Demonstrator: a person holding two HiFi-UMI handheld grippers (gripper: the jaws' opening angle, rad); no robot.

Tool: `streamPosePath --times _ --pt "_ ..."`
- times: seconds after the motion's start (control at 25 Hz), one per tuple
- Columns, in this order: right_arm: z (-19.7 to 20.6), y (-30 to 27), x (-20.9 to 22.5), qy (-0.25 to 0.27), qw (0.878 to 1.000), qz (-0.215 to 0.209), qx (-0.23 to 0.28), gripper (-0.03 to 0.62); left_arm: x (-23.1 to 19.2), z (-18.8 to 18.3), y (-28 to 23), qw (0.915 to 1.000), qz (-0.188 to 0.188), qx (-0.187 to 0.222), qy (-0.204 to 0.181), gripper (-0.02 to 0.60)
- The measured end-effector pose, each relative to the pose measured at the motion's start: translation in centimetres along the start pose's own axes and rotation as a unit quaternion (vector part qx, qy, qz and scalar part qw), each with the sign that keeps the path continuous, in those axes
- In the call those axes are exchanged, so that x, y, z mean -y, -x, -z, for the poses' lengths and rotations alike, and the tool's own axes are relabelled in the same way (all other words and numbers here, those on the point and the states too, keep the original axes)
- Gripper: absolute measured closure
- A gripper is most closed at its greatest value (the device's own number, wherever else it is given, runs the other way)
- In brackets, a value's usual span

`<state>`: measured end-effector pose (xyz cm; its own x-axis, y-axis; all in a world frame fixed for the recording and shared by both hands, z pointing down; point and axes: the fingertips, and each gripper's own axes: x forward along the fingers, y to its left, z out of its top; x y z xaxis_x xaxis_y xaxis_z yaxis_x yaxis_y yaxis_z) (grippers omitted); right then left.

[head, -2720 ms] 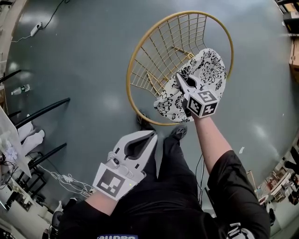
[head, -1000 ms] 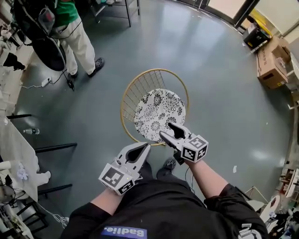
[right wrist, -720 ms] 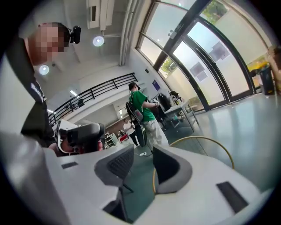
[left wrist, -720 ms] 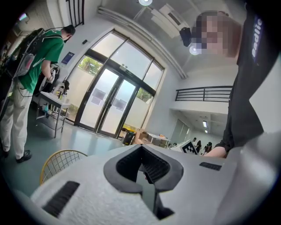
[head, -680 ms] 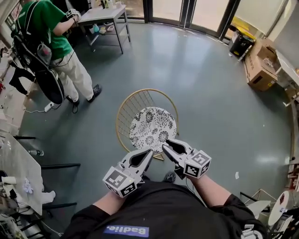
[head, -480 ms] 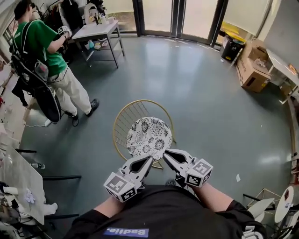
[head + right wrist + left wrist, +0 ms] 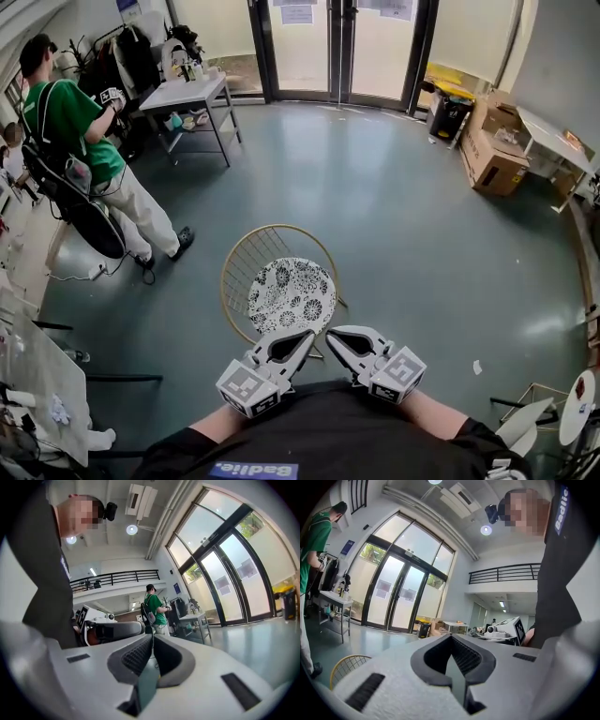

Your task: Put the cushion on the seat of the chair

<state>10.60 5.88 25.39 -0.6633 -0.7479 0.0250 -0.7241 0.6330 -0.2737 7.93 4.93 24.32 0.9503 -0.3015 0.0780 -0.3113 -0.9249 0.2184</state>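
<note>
The round black-and-white floral cushion (image 7: 289,295) lies flat on the seat of the gold wire chair (image 7: 246,264), in the middle of the head view. Both grippers are pulled in close to my body, below the chair and apart from it. My left gripper (image 7: 307,335) is shut, its tips (image 7: 451,637) meeting with nothing between them. My right gripper (image 7: 330,334) is closing, its jaws together at the tip (image 7: 152,637) and nothing held. A piece of the chair's rim (image 7: 347,663) shows low in the left gripper view.
A person in a green shirt (image 7: 70,122) stands at the far left beside a small table (image 7: 187,94). Glass doors (image 7: 337,47) are at the back. Cardboard boxes (image 7: 492,159) and a bin (image 7: 445,111) stand at the right. Grey floor surrounds the chair.
The right gripper let go of the cushion, which now rests on the seat, and its jaws shut. Both grippers drew back toward my body and rose; the head view tilted up.
</note>
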Motion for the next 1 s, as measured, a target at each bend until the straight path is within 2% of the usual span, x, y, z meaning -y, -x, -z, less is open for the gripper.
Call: streamPosePath --times 0.24,0.48,0.68,1.0 --pt "0.4 0.2 -0.7 0.027 1.0 -0.008 -0.005 0.562 0.5 -0.2 -0.3 0.9999 0.003 -0.001 -0.01 0.568" --pt "0.5 0.4 -0.7 0.027 1.0 -0.013 -0.009 0.563 0.7 -0.6 -0.9 0.9999 -0.007 -0.011 -0.01 0.568" --pt "0.0 0.5 -0.8 0.013 1.0 -0.022 0.013 0.563 1.1 0.5 -1.1 0.9997 0.009 -0.009 -0.019 0.568" --pt "0.0 0.2 -0.4 0.003 1.0 -0.013 -0.003 0.563 0.7 -0.2 -1.3 0.9997 -0.002 -0.008 -0.023 0.568"
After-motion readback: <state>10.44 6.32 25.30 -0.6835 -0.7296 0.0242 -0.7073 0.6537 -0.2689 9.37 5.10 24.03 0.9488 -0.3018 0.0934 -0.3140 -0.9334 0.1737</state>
